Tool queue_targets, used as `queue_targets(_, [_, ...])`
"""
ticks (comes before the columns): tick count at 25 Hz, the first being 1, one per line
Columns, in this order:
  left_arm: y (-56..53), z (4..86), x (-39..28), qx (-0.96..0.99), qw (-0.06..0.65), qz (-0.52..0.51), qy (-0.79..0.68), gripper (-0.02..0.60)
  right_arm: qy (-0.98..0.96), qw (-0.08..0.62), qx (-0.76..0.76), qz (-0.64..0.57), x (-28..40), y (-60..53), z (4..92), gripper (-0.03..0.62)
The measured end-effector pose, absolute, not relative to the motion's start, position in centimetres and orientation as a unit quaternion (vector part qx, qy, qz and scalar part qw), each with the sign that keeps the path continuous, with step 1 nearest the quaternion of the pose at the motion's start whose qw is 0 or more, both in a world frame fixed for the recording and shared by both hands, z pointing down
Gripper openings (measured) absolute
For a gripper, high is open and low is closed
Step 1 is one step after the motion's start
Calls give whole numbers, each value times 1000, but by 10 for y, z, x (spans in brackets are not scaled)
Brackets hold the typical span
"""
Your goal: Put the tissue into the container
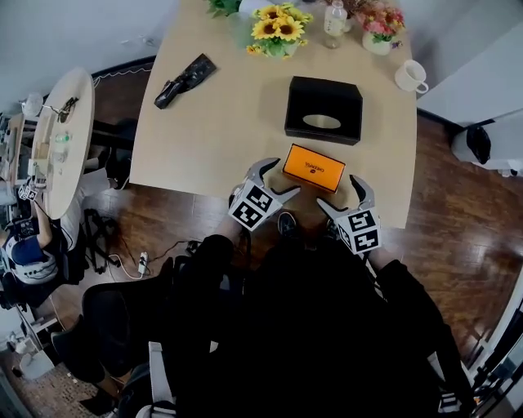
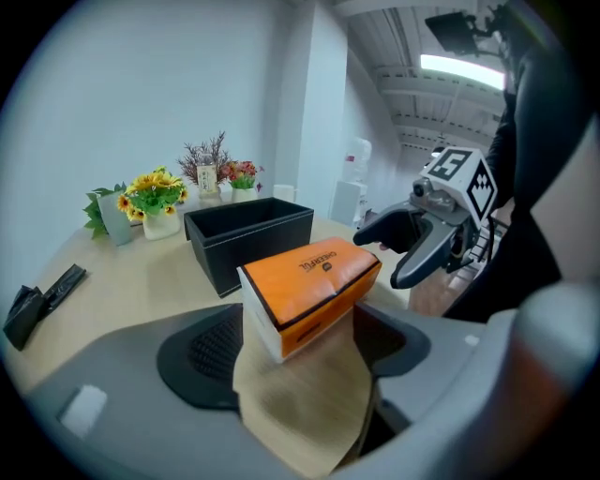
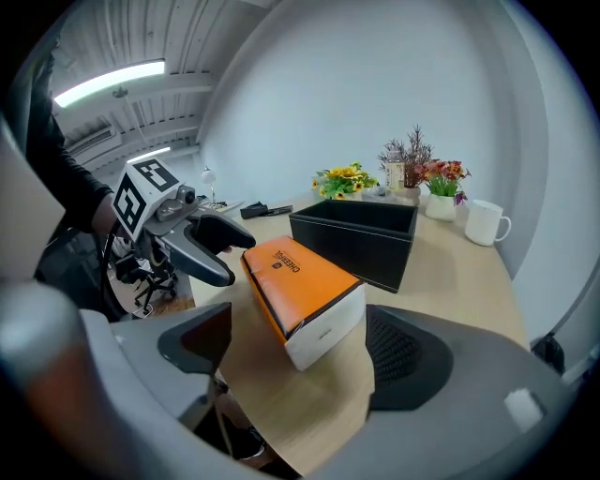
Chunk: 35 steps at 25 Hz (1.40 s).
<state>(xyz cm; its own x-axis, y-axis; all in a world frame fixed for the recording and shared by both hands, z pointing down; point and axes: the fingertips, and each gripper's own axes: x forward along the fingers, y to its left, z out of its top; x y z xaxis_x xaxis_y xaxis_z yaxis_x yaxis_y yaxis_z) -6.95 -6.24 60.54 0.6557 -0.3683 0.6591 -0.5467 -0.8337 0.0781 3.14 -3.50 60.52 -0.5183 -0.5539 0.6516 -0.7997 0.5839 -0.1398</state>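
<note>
One table (image 1: pixel 212 122) of pale wood grain with rounded corners fills the middle. On it sits one box (image 1: pixel 324 109): black, rectangular, matte and open on top, with a pale oval showing inside. Nearer the table's edge lies one pack (image 1: pixel 314 167) of tissue. It is a soft oblong in glossy orange wrap with white ends and a dark seam. It lies flat on the wood, outside the box and apart from it.

Two grippers of smooth grey plastic flank the pack, each bearing a cube of black-and-white square markers. The left gripper (image 1: pixel 276 181) faces the pack's left end and the right gripper (image 1: pixel 341 196) its right end. Both have their jaws spread wide. An end of the pack stands between each pair of dark dimpled pads, but the pads do not touch it and grip nothing.

Farther back are one crumpled black bundle (image 1: pixel 185 80) and two bunches, yellow flowers (image 1: pixel 278 28) and pink flowers (image 1: pixel 382 23). There are also one white mug (image 1: pixel 410 77) and one clear bottle (image 1: pixel 334 20).
</note>
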Motion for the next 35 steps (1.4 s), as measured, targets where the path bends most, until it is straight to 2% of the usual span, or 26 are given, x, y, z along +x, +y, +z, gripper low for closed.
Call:
queue_targets(8, [-66, 622, -56, 902, 126, 354, -212, 403, -835, 294, 410, 218, 23, -47, 623, 462])
queue_targets(12, [-69, 627, -52, 902, 107, 363, -207, 403, -833, 301, 413, 211, 20, -53, 629, 462])
queue_targets(15, [-72, 628, -49, 901, 115, 361, -209, 394, -830, 301, 419, 211, 22, -57, 628, 430])
queue_targets(17, [-73, 627, -49, 901, 116, 358, -215, 365, -831, 300, 418, 214, 24, -57, 628, 412])
queue_targets(23, [-70, 626, -48, 898, 121, 355, -228, 339, -834, 312, 405, 209, 28, -56, 627, 387])
queue_targets(35, [-62, 622, -45, 898, 126, 348, -239, 327, -840, 320, 397, 184, 33, -51, 620, 383])
